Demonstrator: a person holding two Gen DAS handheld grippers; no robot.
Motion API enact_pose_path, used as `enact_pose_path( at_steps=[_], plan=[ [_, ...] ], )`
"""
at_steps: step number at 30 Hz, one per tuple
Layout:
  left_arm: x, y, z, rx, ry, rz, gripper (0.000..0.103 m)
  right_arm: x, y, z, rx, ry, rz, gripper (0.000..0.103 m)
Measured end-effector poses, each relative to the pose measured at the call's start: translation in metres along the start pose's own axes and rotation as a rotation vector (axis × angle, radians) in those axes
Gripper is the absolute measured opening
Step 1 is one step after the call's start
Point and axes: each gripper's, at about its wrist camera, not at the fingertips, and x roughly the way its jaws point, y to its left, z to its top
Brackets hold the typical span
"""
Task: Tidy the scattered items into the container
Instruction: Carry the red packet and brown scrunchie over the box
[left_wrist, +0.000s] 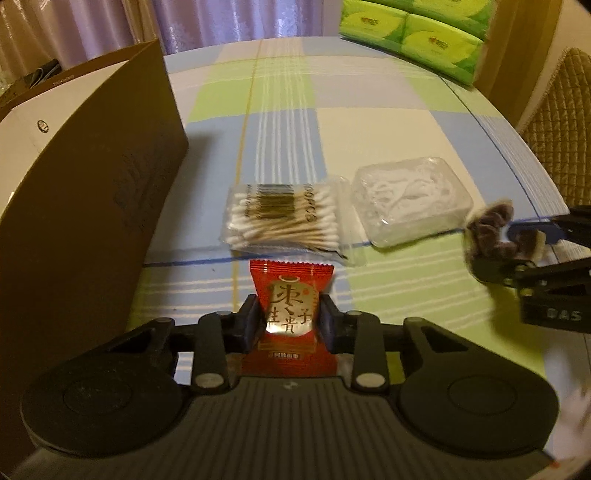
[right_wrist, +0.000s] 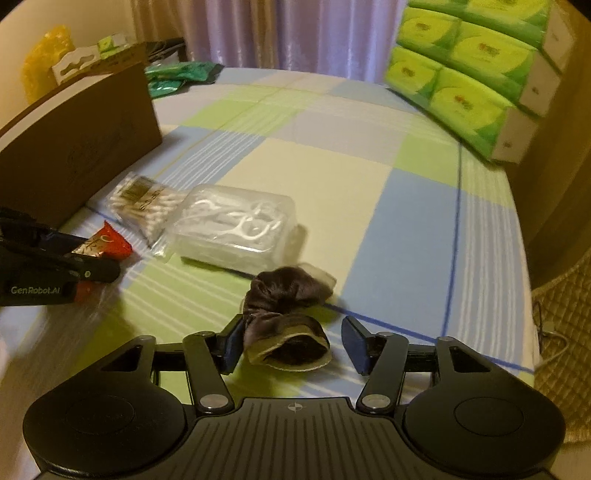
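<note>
The left tongs (left_wrist: 289, 320) are clenched on a red snack packet (left_wrist: 291, 314), just right of the brown box (left_wrist: 92, 192) on the bench (left_wrist: 369, 125). The right tongs (right_wrist: 293, 341) are released, jaws astride a dark scrunched cloth (right_wrist: 286, 317) further right of the box. I would carry the packet over the box wall, drop it inside, then close squarely on the cloth's middle. The cotton swabs (left_wrist: 284, 218) and clear case (left_wrist: 410, 199) lie between.

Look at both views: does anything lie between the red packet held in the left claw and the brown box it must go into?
Nothing visible does. The left claw grips the red packet, and the brown box stands just to its left with bare tablecloth between. The cotton swabs lie ahead, off that path.
</note>
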Motion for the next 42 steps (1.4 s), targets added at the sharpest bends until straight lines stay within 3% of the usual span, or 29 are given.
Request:
enact_pose_path(
  at_steps=[3,6,19,32,42],
  plan=[
    [-0.006,-0.005,-0.006,0.022,0.0,-0.001,0.024,-0.003,0.008,-0.002,-0.032,0.0,0.022,0.026],
    [-0.012,-0.01,-0.015,0.035,0.006,-0.011,0.023,-0.006,0.014,-0.007,-0.041,0.007,0.027,0.021],
    [-0.051,-0.003,-0.054,0.015,0.07,-0.062,0.022,-0.056,0.026,-0.036,0.08,0.059,0.121,0.02],
    [-0.112,0.012,-0.059,0.026,-0.022,-0.123,0.022,-0.096,0.069,-0.021,0.1,0.051,0.197,0.02],
    [-0.176,0.071,-0.066,0.017,-0.105,-0.15,0.022,-0.123,0.141,0.005,0.07,0.004,0.312,0.02]
  ],
)
